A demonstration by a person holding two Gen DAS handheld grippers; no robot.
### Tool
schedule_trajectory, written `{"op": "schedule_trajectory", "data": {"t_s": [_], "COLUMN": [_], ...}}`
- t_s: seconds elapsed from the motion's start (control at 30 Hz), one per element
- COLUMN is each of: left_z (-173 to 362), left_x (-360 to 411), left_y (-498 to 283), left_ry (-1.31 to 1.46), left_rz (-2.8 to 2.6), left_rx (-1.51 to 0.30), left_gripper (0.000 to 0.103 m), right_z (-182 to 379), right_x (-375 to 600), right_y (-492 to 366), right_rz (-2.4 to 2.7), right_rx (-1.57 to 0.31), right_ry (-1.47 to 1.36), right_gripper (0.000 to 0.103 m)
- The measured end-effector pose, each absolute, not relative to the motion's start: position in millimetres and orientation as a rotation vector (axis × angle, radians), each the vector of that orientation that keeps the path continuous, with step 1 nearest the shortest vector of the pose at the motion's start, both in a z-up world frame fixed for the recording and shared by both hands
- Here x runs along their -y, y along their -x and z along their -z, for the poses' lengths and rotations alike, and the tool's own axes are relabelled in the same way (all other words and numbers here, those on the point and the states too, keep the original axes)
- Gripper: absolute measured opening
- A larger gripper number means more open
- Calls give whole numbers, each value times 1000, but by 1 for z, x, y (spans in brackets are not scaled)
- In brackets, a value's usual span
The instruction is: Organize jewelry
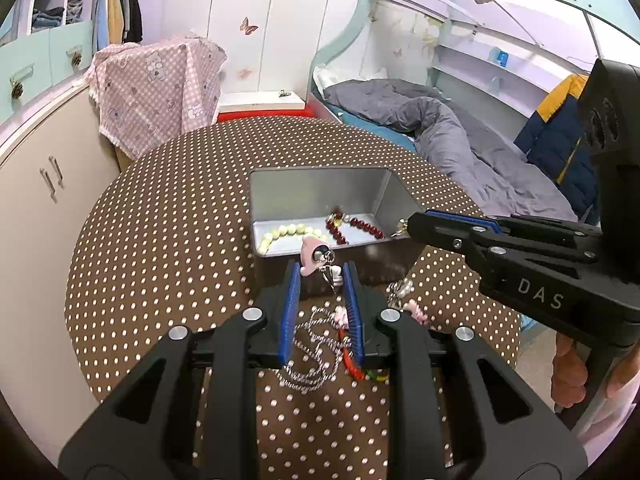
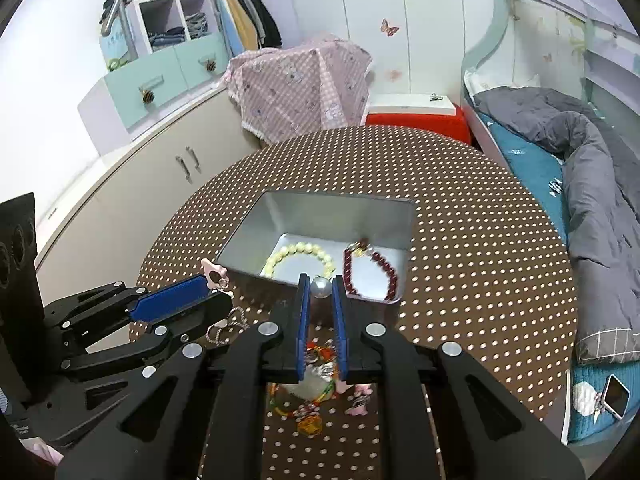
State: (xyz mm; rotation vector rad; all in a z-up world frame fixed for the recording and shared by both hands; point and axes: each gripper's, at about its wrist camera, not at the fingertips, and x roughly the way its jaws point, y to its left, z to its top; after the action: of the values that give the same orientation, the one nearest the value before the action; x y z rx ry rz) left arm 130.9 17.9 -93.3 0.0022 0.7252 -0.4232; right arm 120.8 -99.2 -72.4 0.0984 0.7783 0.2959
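So we've got jewelry in both grippers here. Our left gripper (image 1: 320, 270) has its jaws narrowed on a pink charm (image 1: 313, 255) with a little metal ring, and a thin chain (image 1: 310, 344) hangs from it down to the table. Our right gripper (image 2: 321, 287) is pinched almost fully closed on a pearl (image 2: 321, 287), held right over the near rim of the tin (image 2: 340, 210). In the left view that gripper comes in from the right with something small and gold at its tip, just past the tin's right corner.

The tin itself is a silver rectangular box sitting mid-table, and it's already got two bracelets lying flat in the bottom: a pale yellow bead one (image 2: 298, 258) on the left and a dark red bead one (image 2: 370, 270) on the right, close together but we can't tell if they touch.

Still loose on the tablecloth (image 2: 480, 240), on the near side of the tin, there's a heap: a red-and-green cord (image 2: 320, 394), an amber piece (image 2: 309, 426) and a couple more pink charms (image 2: 360, 398).

Around it all: brown polka-dot round table, grey duvet (image 1: 460, 132) on the bed to the right, pink checked cloth (image 1: 160, 84) draped behind.
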Motion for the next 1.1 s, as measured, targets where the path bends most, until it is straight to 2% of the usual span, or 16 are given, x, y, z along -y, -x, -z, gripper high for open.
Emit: {"op": "schedule_trajectory", "data": {"t_s": [0.53, 0.67, 0.7, 0.77, 0.8, 0.83, 0.87, 1.1], "left_z": [97, 99, 98, 97, 96, 95, 94, 93], "left_x": [0, 1, 1, 0, 0, 0, 0, -1], "left_y": [-160, -163, -163, -163, -163, -163, -162, -157], "left_ry": [-29, -23, -20, -15, -12, -11, -12, -16], "left_rz": [406, 401, 402, 396, 392, 391, 392, 389], "left_rx": [-737, -748, -749, -746, -739, -737, -735, -728], "left_gripper": [22, 24, 26, 46, 52, 52, 52, 52], "right_z": [80, 80, 79, 78, 78, 77, 77, 77], "right_x": [112, 118, 119, 123, 124, 125, 127, 129], "right_y": [-144, -146, -145, -143, -143, -143, -143, -140], "right_rz": [-323, -317, -314, -306, -302, -295, -288, -283], "right_rx": [-797, -795, -791, -785, -784, -782, -779, -781], "right_ry": [-126, -155, -155, -159, -160, -160, -159, -165], "right_gripper": [10, 16, 19, 27, 31, 38, 39, 40]}}
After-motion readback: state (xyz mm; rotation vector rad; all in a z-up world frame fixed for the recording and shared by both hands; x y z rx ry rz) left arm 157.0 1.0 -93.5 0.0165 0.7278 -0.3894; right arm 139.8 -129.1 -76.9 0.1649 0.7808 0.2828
